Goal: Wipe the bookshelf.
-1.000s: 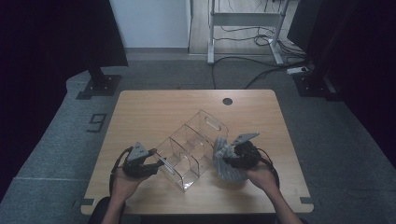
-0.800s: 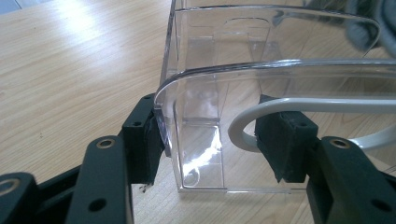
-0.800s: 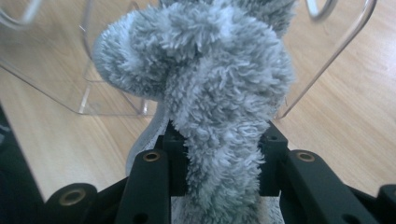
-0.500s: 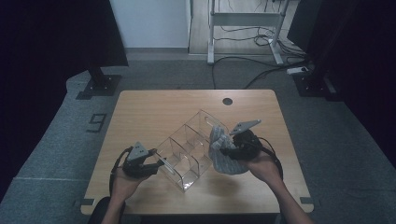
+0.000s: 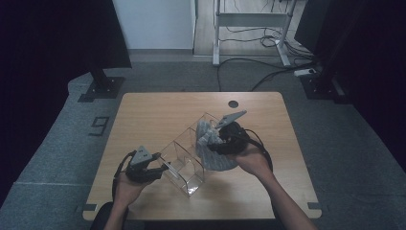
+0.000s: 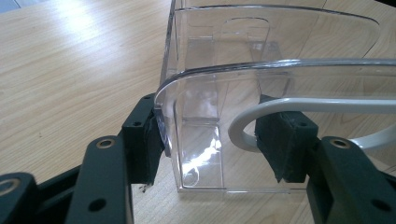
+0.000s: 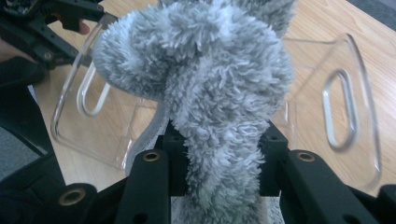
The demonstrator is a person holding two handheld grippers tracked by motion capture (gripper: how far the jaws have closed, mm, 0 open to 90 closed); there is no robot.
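Gripping one clear organizer (image 5: 184, 160), the left tool (image 5: 163, 168) pinches its wall; right tool (image 5: 213, 143) clamps one grey cloth (image 5: 215, 158)

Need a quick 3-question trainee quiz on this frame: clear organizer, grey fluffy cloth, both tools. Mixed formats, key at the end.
1. True or false: the left tool is clamped on the end wall of the clear organizer.
2. What does the right tool hold? A) a sponge B) a grey fluffy cloth C) a cable
3. In the high view, where is the cloth relative to the organizer: inside a compartment, or lifted at its right side?

Key:
1. True; one pad sits outside the wall, the other inside by the handle cutout.
2. B
3. Lifted at its right side, part hanging down to the wooden table; not yet in a compartment.
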